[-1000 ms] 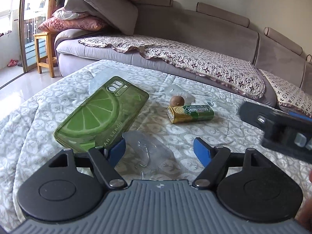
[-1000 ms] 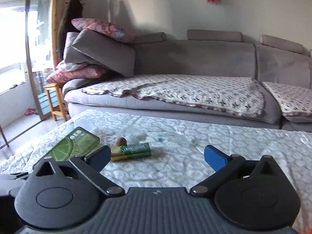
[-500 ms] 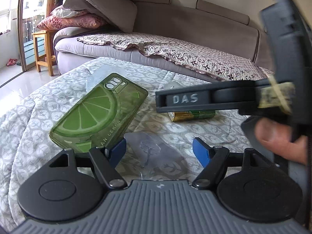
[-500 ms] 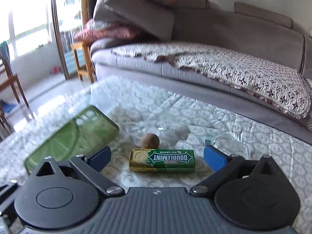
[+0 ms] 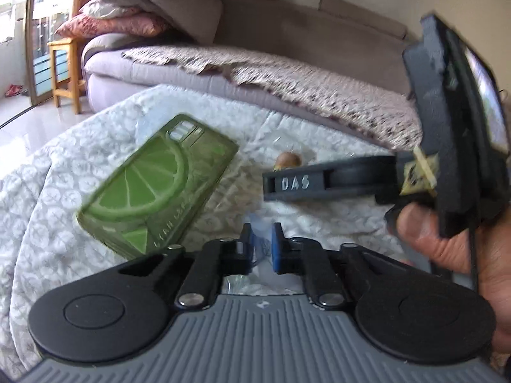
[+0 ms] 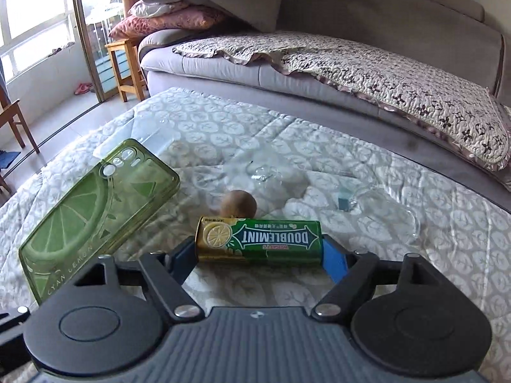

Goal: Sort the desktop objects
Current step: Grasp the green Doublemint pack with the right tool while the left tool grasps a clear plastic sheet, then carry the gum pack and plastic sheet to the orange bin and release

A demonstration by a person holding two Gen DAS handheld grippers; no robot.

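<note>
A green lime-print phone case [image 5: 156, 185] lies on the quilted table cover [image 5: 38, 198]; it also shows in the right wrist view [image 6: 92, 210]. My left gripper [image 5: 262, 249] is shut on a clear plastic hook piece [image 5: 260, 239]. My right gripper [image 6: 258, 252] has its jaws around a green Doublemint gum pack [image 6: 258, 239], blue pads touching both ends. A small brown nut [image 6: 239, 203] lies just behind the pack. In the left wrist view the right gripper's body [image 5: 447, 159] crosses the right side and hides the pack.
Clear plastic pieces [image 6: 265, 172] and a clear dish [image 6: 386, 210] with a small blue block [image 6: 344, 202] lie further back on the table. A grey sofa [image 6: 319, 73] runs behind the table. A wooden stool [image 6: 123, 63] stands at the left.
My left gripper closed on the clear plastic hook piece. My right gripper moved down and forward to the gum pack and closed onto its ends.
</note>
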